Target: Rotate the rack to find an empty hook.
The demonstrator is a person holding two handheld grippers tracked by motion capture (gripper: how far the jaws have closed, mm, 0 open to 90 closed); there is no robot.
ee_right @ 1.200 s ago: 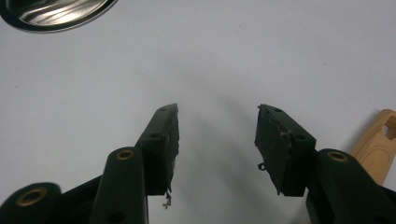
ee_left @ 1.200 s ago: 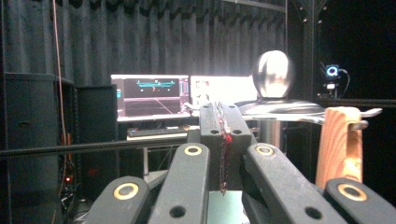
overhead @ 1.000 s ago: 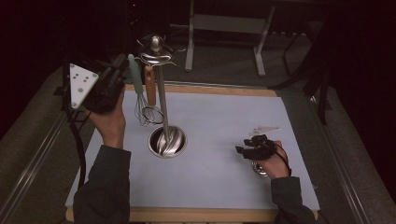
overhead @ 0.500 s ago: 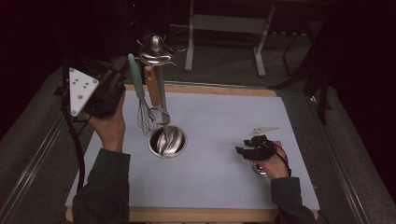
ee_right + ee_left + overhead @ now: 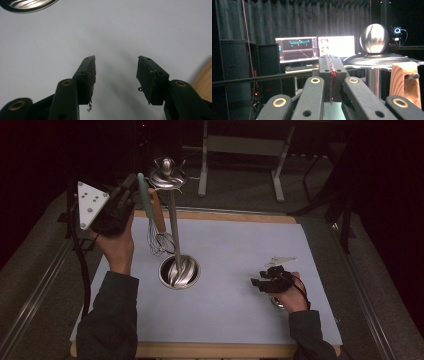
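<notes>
Left gripper (image 5: 131,194): jaws clamped on green handle of whisk (image 5: 159,239), held high beside utensil stand (image 5: 173,227). Change over last second: whisk carried from pole side toward stand's top disc; wire head swung clear of pole, hangs above mat (image 5: 240,265), just left of stand base (image 5: 178,271). Wooden-handled tool (image 5: 156,210) hangs alongside. Judgement: hanging whisk on disc rim in progress; hook not yet seated. Right gripper (image 5: 266,279): jaws apart, empty, resting low over mat, unmoved.

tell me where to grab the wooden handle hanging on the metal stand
Grip the wooden handle around its middle, coming in level from the side away from the pole. It hangs roughly upright from the top disc, so its long sides are free; then lift to unhook it.
</notes>
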